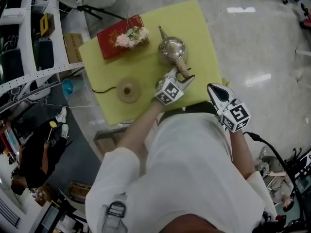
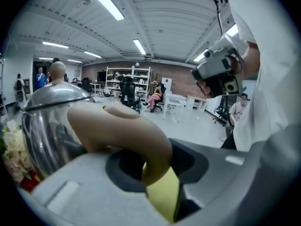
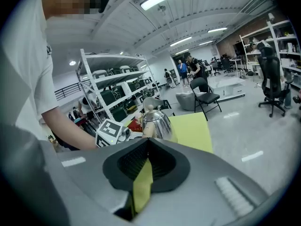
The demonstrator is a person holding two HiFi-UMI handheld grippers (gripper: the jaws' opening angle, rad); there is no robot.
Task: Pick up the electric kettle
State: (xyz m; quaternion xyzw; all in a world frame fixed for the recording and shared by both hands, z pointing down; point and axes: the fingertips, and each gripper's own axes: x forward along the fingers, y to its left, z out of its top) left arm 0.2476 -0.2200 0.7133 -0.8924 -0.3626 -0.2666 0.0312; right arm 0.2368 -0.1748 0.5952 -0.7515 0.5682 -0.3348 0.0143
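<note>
Toward the far left corner of the desk [image 1: 199,38], a red box [image 1: 109,38] with a bunch of flowers [image 1: 131,37] on it lies well apart from the work and does not get in the way. Nearer the left edge sits the round kettle base [image 1: 129,90], its cord [image 1: 104,90] trailing off that edge. Nothing stands on the base, so the kettle is not docked and should lift without catching.

The electric kettle [image 1: 172,47] stands upright about the middle of the desk, a little toward the far edge. Its spout [image 1: 161,31] points away and its tan handle [image 1: 182,68] is turned toward the near edge, the side the person reaches from.

The left gripper [image 1: 186,79] comes in from that near edge, tilted downward, to take the kettle by the handle. Its fingers [image 2: 70,192] stand partly apart with the lower curve of the handle between them. A dark gap shows beside the handle, so I judge they straddle it without clamping yet. They would have to close firmly before any lift, since the smooth, rounded handle could slip.

The right gripper [image 1: 214,88] hangs just off the near right corner, clear of the kettle. Its fingers [image 3: 225,173] are brought together at the tips with nothing between them, kept back so the left has room
</note>
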